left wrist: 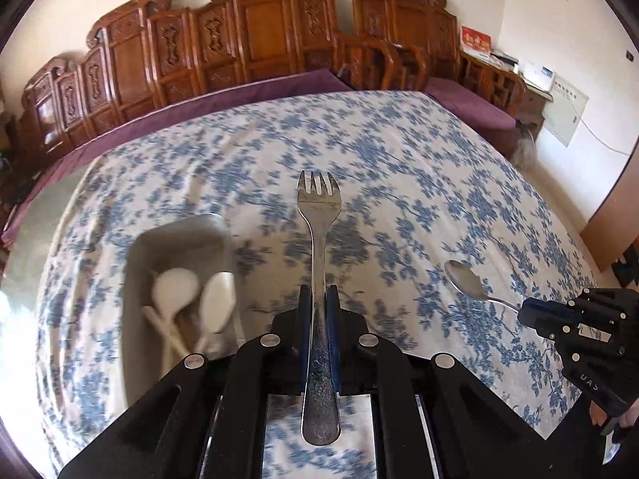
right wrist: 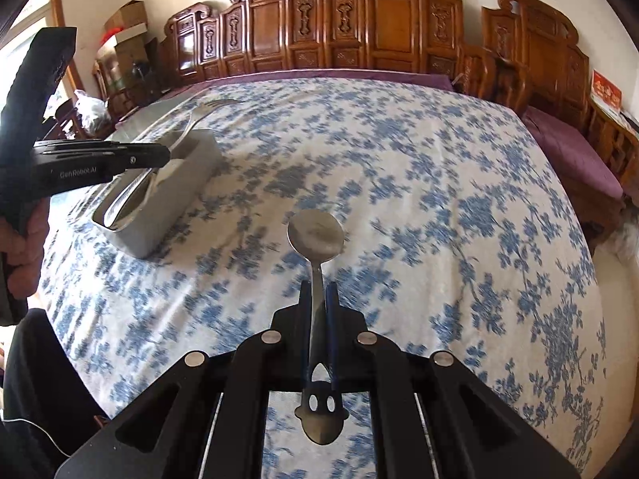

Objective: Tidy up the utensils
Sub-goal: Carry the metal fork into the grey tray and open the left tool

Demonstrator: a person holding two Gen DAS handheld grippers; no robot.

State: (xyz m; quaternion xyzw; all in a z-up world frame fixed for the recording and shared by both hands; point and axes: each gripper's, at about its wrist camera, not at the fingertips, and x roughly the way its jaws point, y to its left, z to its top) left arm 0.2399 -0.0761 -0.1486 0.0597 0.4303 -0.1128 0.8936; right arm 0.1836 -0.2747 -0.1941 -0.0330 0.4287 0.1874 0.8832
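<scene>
My left gripper (left wrist: 318, 293) is shut on the handle of a steel fork (left wrist: 318, 207), tines pointing away, held above the tablecloth. Left of it and below sits a grey rectangular tray (left wrist: 137, 255) holding white spoons (left wrist: 175, 287). My right gripper (right wrist: 318, 289) is shut on a steel spoon (right wrist: 315, 235), bowl pointing forward, its handle end cut like a smiling face. In the left wrist view the right gripper (left wrist: 523, 311) and its spoon (left wrist: 465, 277) appear at the right. In the right wrist view the left gripper (right wrist: 165, 155) holds the fork (right wrist: 217, 104) over the tray (right wrist: 175, 199).
The table is covered by a white cloth with blue flowers (left wrist: 399, 151). Carved wooden chairs (left wrist: 263, 28) with purple cushions (left wrist: 471, 105) line the far side. A hand (right wrist: 22, 239) grips the left tool's handle. Boxes and bags (right wrist: 124, 24) stand at the far left.
</scene>
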